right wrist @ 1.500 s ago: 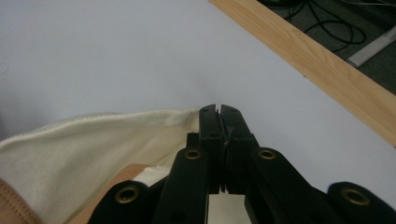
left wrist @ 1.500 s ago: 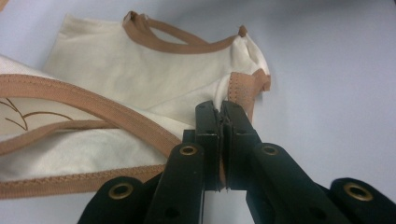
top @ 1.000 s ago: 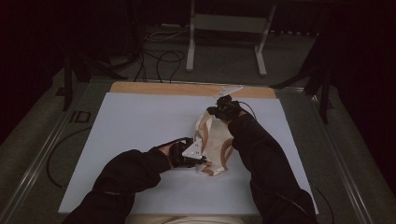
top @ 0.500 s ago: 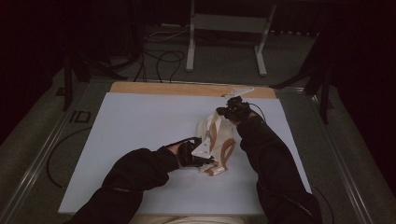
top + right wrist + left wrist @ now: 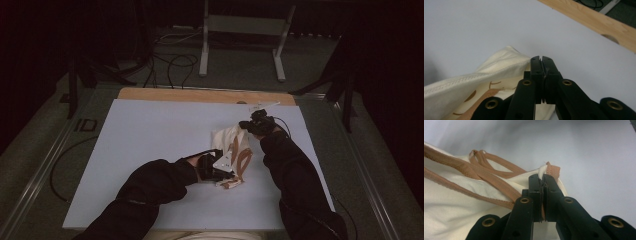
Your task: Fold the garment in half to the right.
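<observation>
A cream cloth bag (image 5: 231, 145) with tan straps (image 5: 244, 159) lies bunched right of centre on the white tabletop (image 5: 150, 130). My left gripper (image 5: 223, 173) is at the bag's near end. In the left gripper view its jaws (image 5: 543, 178) are shut on a tan-trimmed edge of the bag (image 5: 461, 207), with the straps (image 5: 476, 173) trailing off to the left. My right gripper (image 5: 248, 126) is at the bag's far end. In the right gripper view its jaws (image 5: 541, 61) are shut on a corner of the cream cloth (image 5: 499, 65), low over the table.
A wooden strip (image 5: 200, 95) borders the table's far edge. Beyond it stand a metal frame (image 5: 240, 30) and floor cables (image 5: 170, 60). Wide bare tabletop lies to the left of the bag; the table's right edge (image 5: 315, 150) is close to the right arm.
Both hands have shifted to the right with the bag between them, the right hand more. The bag has come down from a raised bunch to lie lower on the table.
</observation>
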`<state>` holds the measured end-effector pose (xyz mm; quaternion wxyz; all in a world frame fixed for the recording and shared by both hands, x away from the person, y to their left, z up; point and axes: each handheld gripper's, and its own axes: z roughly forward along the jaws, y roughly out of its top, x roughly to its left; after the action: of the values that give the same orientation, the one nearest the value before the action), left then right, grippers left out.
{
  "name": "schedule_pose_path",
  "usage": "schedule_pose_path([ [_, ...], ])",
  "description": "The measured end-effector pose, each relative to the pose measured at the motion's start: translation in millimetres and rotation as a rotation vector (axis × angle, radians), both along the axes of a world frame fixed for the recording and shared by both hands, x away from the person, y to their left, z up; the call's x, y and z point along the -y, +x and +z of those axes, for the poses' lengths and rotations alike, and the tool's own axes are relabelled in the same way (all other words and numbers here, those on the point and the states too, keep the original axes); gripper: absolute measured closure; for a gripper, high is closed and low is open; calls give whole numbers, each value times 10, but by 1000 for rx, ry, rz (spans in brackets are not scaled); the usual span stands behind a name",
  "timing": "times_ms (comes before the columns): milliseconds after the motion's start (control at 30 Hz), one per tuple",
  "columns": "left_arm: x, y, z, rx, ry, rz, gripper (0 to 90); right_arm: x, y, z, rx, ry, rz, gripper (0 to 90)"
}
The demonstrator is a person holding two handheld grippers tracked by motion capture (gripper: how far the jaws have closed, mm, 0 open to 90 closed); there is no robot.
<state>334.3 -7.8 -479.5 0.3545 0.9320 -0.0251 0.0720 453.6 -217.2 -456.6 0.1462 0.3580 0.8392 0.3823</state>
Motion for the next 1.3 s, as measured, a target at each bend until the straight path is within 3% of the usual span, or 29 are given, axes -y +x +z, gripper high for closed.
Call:
schedule_pose_path([
  [100, 21, -6, -10, 10, 12, -7, 878, 55, -17, -59, -5, 19, -5, 885],
  [600, 132, 28, -114, -24, 29, -8, 877, 186, -19, -275, -29, 36, -30, 884],
  [1300, 226, 72, -208, -61, 28, 17, 871, 284, 24, -600, -52, 28, -60, 882],
])
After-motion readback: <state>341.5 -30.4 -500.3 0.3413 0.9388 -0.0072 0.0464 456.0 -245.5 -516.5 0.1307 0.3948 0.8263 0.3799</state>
